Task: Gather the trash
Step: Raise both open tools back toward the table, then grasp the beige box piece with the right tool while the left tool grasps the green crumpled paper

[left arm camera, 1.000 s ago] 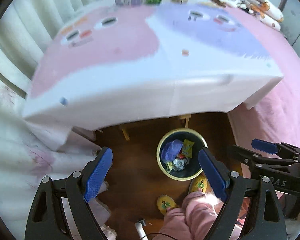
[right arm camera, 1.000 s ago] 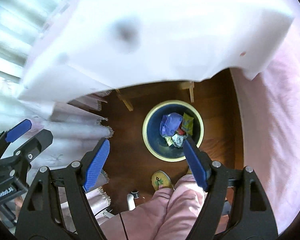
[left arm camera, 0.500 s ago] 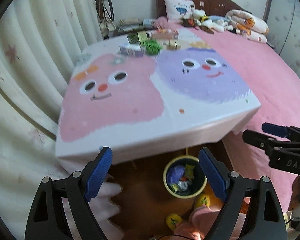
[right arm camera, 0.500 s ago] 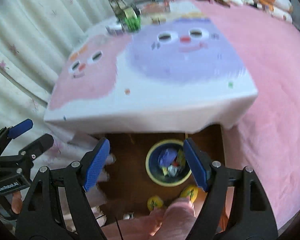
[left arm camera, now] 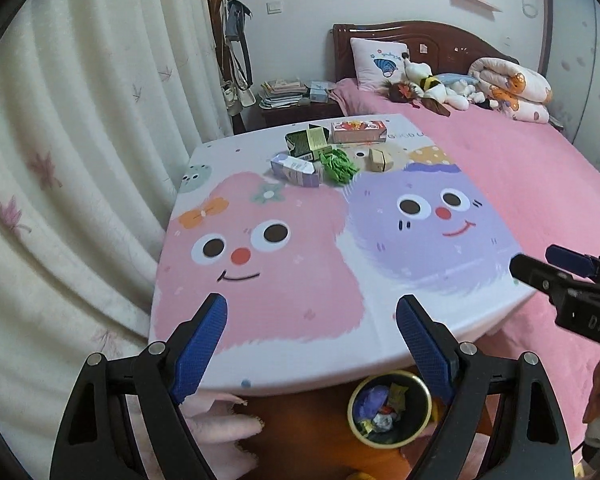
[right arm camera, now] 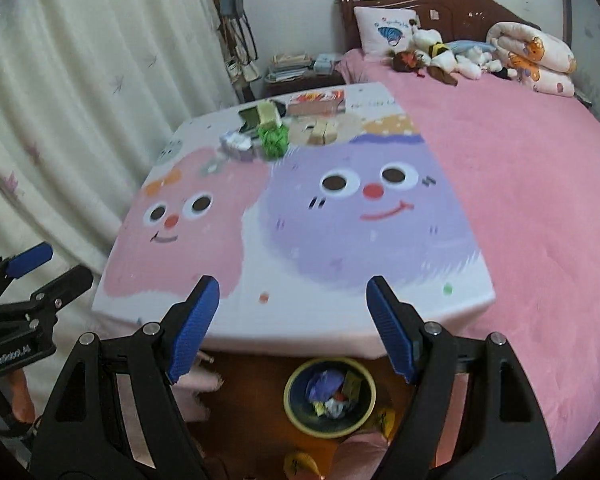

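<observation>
Nearest: left hand-held gripper (left arm camera: pixel 311 344), blue pads spread wide, nothing between them; right hand-held gripper (right arm camera: pixel 290 320), likewise spread and empty. Both raised over the near edge of the table (left arm camera: pixel 300 368).

Below, on the wooden floor (left arm camera: pixel 300 436) just past the table edge: round bin (left arm camera: pixel 390 410) with yellow rim and dark inside, holding a purple wrapper (left arm camera: pixel 370 398), a yellow packet (left arm camera: pixel 398 391), and crumpled white and red scraps. Also visible from the right wrist (right arm camera: pixel 330 397).

Middle: tablecloth (left arm camera: pixel 284 276) printed with a pink face and a purple face, bare across the near half.

Far end of the table, trash in a loose cluster: purple-and-white carton (left arm camera: pixel 296 169) lying on its side, crumpled green wrapper (left arm camera: pixel 340 166) beside it, dark green box (left arm camera: pixel 308 142) behind, red-printed flat box (left arm camera: pixel 358 131), small tan box (left arm camera: pixel 380 159).

Beyond: pink bed (left arm camera: pixel 520 168) to the right with pillow (left arm camera: pixel 378 62), stuffed toys (left arm camera: pixel 432 88) and rolled quilt (left arm camera: pixel 508 90); nightstand (left arm camera: pixel 296 108) with stacked papers; white curtain (left arm camera: pixel 80 128) to the left.
</observation>
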Available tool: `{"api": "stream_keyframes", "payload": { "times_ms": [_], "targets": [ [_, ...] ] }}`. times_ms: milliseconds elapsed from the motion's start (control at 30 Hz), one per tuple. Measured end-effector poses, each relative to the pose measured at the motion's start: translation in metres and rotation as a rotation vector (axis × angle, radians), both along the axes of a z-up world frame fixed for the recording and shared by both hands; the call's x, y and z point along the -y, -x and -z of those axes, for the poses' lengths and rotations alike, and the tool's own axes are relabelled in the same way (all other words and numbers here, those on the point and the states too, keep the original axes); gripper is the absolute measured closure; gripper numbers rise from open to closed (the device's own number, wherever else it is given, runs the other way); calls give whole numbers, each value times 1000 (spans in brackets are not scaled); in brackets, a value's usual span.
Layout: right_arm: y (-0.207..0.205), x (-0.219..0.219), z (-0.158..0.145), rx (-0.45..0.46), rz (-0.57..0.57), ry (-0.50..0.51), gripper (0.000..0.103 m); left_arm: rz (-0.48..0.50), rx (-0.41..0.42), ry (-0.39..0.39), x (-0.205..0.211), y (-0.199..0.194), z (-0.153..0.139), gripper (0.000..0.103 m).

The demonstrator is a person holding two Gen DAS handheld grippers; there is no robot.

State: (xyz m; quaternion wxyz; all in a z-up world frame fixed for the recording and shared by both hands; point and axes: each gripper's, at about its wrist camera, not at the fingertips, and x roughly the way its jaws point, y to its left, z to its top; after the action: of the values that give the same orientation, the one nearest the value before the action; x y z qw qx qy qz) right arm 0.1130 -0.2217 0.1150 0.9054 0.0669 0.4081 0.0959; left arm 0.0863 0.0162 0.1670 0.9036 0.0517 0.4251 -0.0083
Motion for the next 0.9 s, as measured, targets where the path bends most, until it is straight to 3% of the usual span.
{"api": "stream_keyframes", "payload": {
  "times_ms": [267,600,733,900],
  "targets": [
    [-113,22,18,8,-3,1,29,-55,-84,34,26,-103,37,15],
    [-321,45,120,-51,-53,21,29,-213,-192,126,55,-286,119,15],
    [-369,39,160,-84,-88,54,29,-282,-228,171,57,-339,155,15],
    [-409,19,186,-75,-147,90,27,-332,-247,207,54,-368,178,16]
  ]
}}
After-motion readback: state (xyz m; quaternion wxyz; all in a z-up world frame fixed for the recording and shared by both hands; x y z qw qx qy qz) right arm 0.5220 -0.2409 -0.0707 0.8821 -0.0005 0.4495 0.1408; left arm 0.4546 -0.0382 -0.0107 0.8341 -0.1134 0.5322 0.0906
